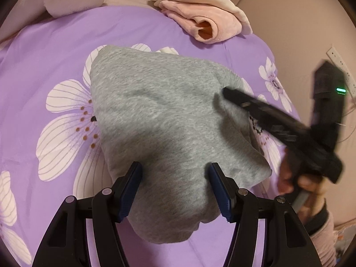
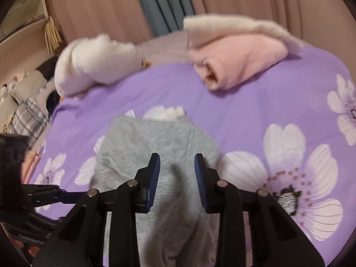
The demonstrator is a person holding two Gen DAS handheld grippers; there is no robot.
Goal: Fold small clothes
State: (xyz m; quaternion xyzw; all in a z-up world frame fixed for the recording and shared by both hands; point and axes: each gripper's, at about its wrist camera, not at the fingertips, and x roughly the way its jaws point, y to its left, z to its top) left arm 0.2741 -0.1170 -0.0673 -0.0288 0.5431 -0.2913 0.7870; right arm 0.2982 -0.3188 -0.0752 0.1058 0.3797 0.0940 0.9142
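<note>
Left gripper (image 1: 174, 191) pitched steeply down over the near part of the grey garment (image 1: 164, 120), which lies folded on the purple flowered bed cover (image 1: 51, 51), roughly mid-bed. Its fingers (image 1: 131, 191) stand moderately wide, one either side of a hump of grey cloth; whether the pads press on it or only flank it cannot be told from either view. Right gripper (image 2: 176, 182) angled down less steeply, over the garment's right-hand side; its blue-padded fingers (image 2: 153, 182) are set narrow with a clear gap, grey cloth lying below them and nothing pinched. In the left wrist view the right gripper (image 1: 229, 94) comes in from the right, blurred, tip at the garment's right edge, with the person's hand (image 1: 298, 184) on the handle and a pale pink sleeve (image 1: 322, 240) cut off by the frame; a small green light (image 1: 341, 90) glows on its body. No brand, label or legible writing anywhere. Far right on the bed: a folded pink garment (image 1: 200, 20), cuff opening towards us. Far left: a white plush toy (image 2: 93, 64), partly out of frame. Curtains (image 2: 111, 6) behind. The right wrist view is soft; the clutter at far left cannot be made out.
</note>
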